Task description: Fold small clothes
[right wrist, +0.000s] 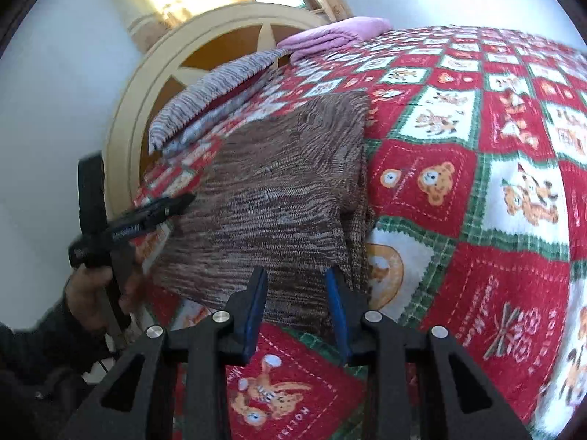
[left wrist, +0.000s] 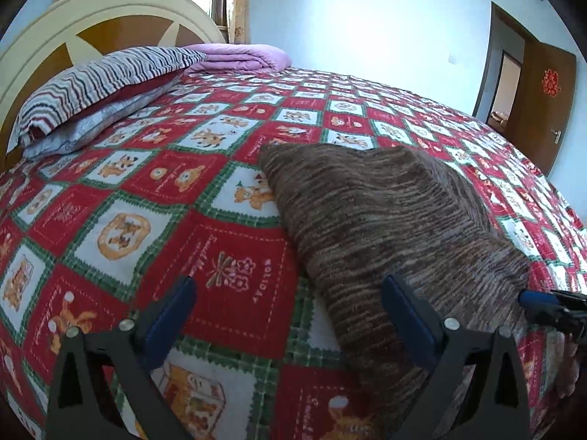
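Covering nearly everything you see is the bed's red, white and green checked bedspread with teddy-bear squares (left wrist: 234,242), and everything else lies on it. Behind its head edge stands the rounded cream headboard with brown panels (left wrist: 110,14). Against that edge rests a grey striped pillow stacked on dark red and pale bedding (left wrist: 99,91), and just beyond it, at the head corner by the window, a folded lilac blanket (left wrist: 238,57). A brown wooden door with a red paper emblem (left wrist: 543,99) stands open in the far wall.

Your task piece, the brown and beige streaked knitted garment (left wrist: 385,220), lies flat near the bed edge closest to you, already doubled over: in the right wrist view one layer sits on another along its right side, with the lower layer showing as a strip. Its near edge reaches almost to the bedspread's border.

Your left gripper (left wrist: 290,293) has its blue-padded jaws spread wide, one pad over bare bedspread and the other over the garment's left margin, gripping nothing. Your right gripper (right wrist: 295,275) has its jaws partly apart, narrower than the left, and they straddle the garment's near edge; whether the pads press the knit, you cannot tell from here. Your hand (right wrist: 91,293) in a dark sleeve holds the left gripper's handle at the left border of the right wrist view
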The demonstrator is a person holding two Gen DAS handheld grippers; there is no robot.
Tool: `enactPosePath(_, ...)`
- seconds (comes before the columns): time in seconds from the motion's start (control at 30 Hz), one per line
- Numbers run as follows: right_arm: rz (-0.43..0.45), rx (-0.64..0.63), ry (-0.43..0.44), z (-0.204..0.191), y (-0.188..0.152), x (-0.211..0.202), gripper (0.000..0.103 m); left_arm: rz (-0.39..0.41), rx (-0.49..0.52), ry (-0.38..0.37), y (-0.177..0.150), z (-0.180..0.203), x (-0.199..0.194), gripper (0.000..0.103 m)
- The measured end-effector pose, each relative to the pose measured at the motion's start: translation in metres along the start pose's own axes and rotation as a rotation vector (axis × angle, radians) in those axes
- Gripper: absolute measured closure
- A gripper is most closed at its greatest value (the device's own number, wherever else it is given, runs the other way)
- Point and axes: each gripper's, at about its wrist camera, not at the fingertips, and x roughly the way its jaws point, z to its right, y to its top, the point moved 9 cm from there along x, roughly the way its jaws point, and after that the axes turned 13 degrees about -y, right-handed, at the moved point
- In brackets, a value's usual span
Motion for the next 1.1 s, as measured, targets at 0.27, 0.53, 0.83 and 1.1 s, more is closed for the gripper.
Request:
enactPosePath(0.27,0.263,-0.218,-0.345,-0.041,0.021,-0.081,0.059,0.076,0.099,0.034,0.022,0.036,-0.057,0.000)
enactPosePath(0.53,0.475,-0.305,-0.431,-0.083,0.036,-0.137,0.036,0.156,0.166,0.021,0.047,0.073,-0.099,0.000)
enactPosePath(0.83,0.451,-0.257,-0.421,-0.086,0.034,-0.133,0.036,0.164,0.168,0.022,0.048,0.076,-0.104,0.000)
enactPosePath(1.1,0.436,-0.225,-0.413,-0.082,0.033,-0.131,0.036,0.160,0.165,0.023,0.045,0.077,-0.104,0.000)
